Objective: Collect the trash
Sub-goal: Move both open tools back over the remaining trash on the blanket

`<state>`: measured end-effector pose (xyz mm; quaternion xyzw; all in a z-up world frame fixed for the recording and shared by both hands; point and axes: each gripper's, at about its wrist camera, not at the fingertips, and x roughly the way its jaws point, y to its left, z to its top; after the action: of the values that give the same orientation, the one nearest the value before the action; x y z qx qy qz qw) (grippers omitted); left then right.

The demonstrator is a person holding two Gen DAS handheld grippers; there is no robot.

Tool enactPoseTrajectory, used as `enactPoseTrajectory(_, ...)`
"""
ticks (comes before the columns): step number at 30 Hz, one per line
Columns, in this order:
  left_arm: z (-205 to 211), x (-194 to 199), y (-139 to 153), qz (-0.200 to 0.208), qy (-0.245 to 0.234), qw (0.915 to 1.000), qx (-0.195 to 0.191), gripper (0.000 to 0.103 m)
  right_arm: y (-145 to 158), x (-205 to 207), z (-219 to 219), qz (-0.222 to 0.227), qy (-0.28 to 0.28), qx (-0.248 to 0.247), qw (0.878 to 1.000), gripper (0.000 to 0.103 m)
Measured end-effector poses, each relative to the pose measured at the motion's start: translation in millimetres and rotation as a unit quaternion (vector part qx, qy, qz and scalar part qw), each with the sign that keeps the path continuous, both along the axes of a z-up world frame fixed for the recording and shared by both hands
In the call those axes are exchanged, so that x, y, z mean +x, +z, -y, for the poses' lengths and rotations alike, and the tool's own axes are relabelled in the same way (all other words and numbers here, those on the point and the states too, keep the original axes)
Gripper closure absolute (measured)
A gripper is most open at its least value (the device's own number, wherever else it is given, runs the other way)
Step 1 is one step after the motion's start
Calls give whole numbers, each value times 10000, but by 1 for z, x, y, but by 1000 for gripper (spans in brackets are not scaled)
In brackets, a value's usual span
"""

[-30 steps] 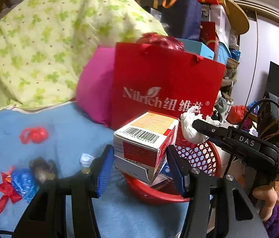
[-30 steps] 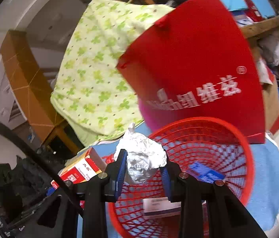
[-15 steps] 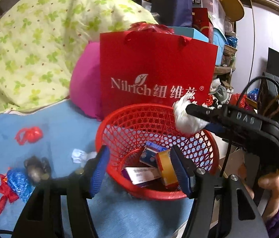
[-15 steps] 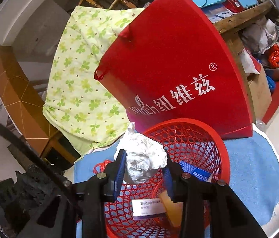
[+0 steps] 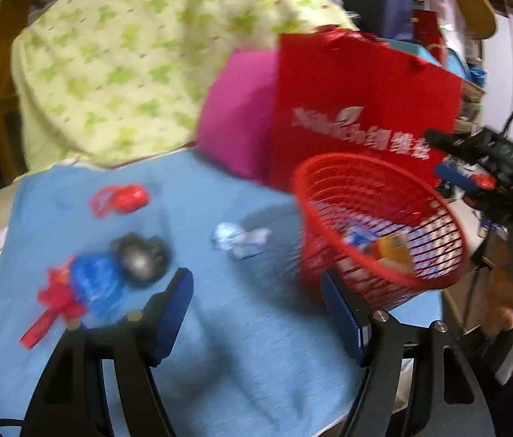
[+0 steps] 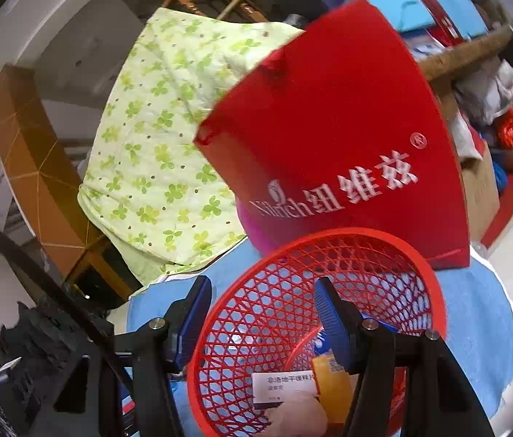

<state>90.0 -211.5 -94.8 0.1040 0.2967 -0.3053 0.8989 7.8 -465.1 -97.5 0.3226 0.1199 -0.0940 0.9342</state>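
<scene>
A red mesh basket (image 5: 383, 225) stands on the blue cloth (image 5: 249, 357) and holds boxes; it also shows in the right wrist view (image 6: 292, 291). My left gripper (image 5: 256, 313) is open and empty, left of the basket, over the cloth. My right gripper (image 6: 261, 313) is open and empty above the basket; a white box (image 6: 283, 386), an orange box (image 6: 332, 382) and a pale wad (image 6: 296, 418) lie inside. On the cloth lie a crumpled white paper (image 5: 240, 238), a dark grey lump (image 5: 141, 258), a blue-and-red wrapper (image 5: 81, 291) and a red scrap (image 5: 121, 198).
A red paper bag (image 5: 362, 109) and a pink cushion (image 5: 238, 113) stand right behind the basket. A green clover blanket (image 5: 139, 58) is heaped at the back. The other gripper's body (image 5: 496, 167) hangs over the basket's right rim. Clutter fills the right side.
The left gripper let the carton fall into the basket, then swung left over the cloth. The right gripper opened and the foil wad it held is gone from its fingers.
</scene>
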Motion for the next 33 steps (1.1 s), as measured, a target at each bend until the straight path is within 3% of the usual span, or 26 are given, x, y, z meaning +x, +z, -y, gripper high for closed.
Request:
enactPoseTrajectory(9,-77,28,-24,-144,1065,9940,227,30,28,24,-79,342,508,-1168,9913,38)
enactPoseTrajectory(16,-128,48,-34,-78,1857,9821,316,30,30,54,-146,535,1543,-1399,9766,38)
enactPoseTrajectory(20,-149,60,-48,-196,2167,9755,339,30,17,82,-167,209,1967,-1121,9738,38)
enactPoseTrajectory(24,-167,70,-64,-355,2374,9701,349,30,-7,113,-173,-421,2301,-708,9697,37)
enactPoseTrajectory(27,-179,76,-76,-469,2486,9668,362,29,-28,135,-179,-1004,2372,-610,9643,37)
enactPoseTrajectory(33,-200,90,-86,-523,2650,9620,387,29,-57,159,-185,-1718,2488,-561,9516,37)
